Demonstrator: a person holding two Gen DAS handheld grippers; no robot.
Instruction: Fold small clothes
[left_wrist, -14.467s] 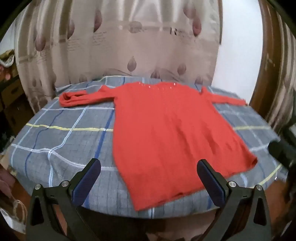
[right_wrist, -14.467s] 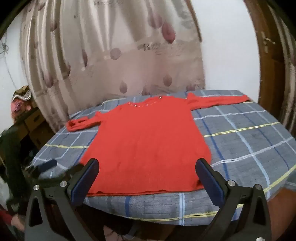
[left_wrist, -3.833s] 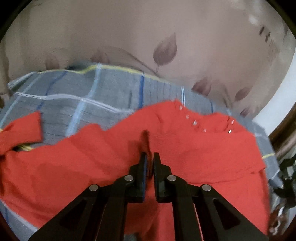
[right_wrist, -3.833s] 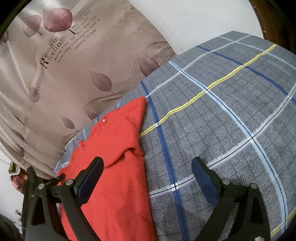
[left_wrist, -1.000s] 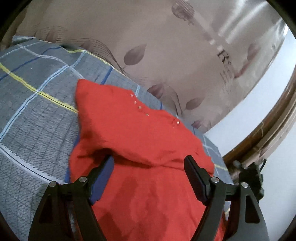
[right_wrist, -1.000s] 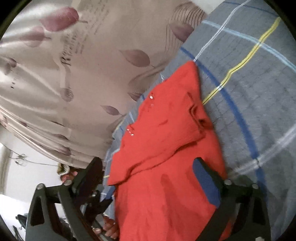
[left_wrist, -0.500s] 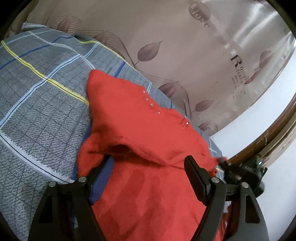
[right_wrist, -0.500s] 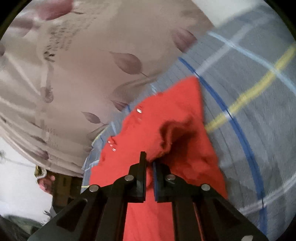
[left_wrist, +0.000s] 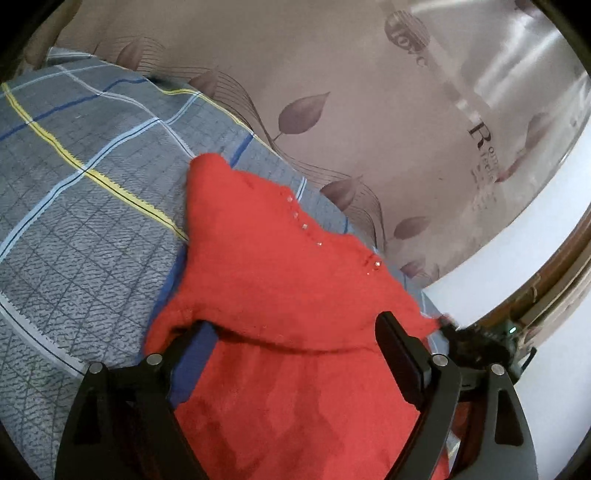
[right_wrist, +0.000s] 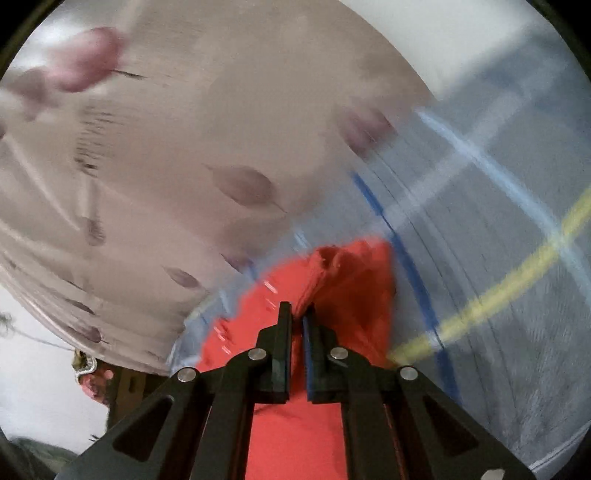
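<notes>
Our right gripper (right_wrist: 297, 314) pinches a raised fold of the red sweater (left_wrist: 288, 280), which lies on the plaid bedspread (left_wrist: 85, 221) near the far curtain (left_wrist: 369, 92), likely to tuck that side inward. Our left gripper (left_wrist: 295, 339) hovers over it, jaws spread.

Both wrist views sit low, close, facing the curtain (left_wrist: 369, 92) — sharing the sweater (left_wrist: 280, 280).
</notes>
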